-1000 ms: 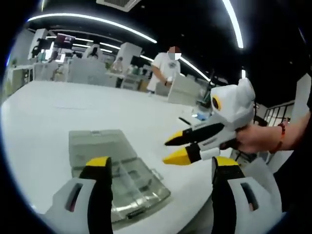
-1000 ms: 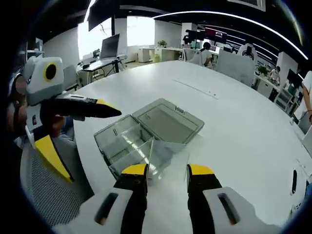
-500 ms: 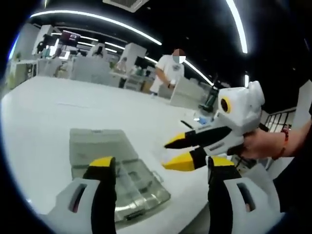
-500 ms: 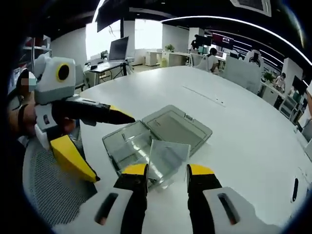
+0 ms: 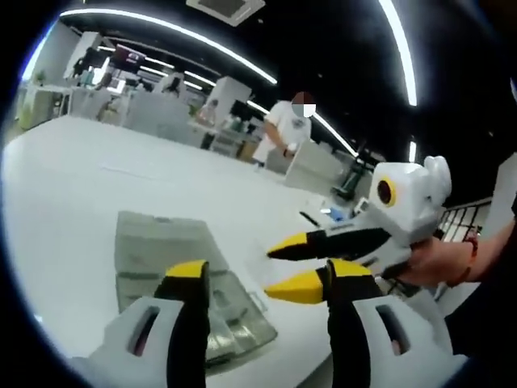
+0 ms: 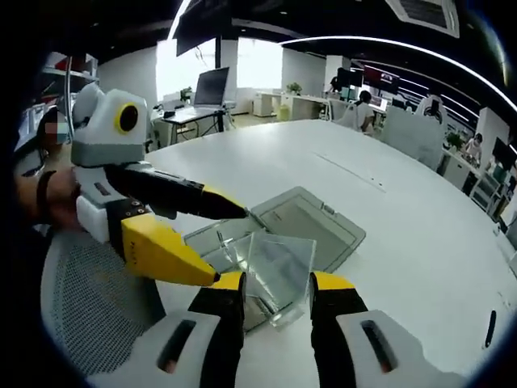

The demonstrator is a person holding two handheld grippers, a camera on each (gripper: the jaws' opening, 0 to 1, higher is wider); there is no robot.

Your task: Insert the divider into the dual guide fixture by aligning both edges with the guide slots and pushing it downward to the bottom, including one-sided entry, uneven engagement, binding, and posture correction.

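1. One divider (image 6: 279, 271), a clear plastic sheet, stands upright between the jaws of the right gripper (image 6: 276, 293), which are closed onto its lower edge; it is held above the near end of the box.
2. One dual guide fixture (image 6: 311, 222), a clear grey plastic box with its lid folded flat open, lies on the white table (image 6: 404, 226) just beyond the divider. In the left gripper view the same fixture (image 5: 161, 259) lies past the left gripper's own jaws.
3. The left gripper (image 6: 214, 242) comes in from the left of the right gripper view, its black upper finger and yellow lower finger spread apart with nothing between them; the tips are just beside the divider's left edge and over the box's near compartment. In its own view the left gripper (image 5: 262, 283) shows jaws well apart and empty.
4. In the left gripper view the right gripper (image 5: 275, 271) enters from the right, held by a hand (image 5: 436, 259); the clear divider cannot be made out there.
5. Around: a mesh chair back (image 6: 89, 299) at the lower left, a monitor (image 6: 208, 85) on a far desk, and one person standing (image 5: 287, 129) beyond the table.
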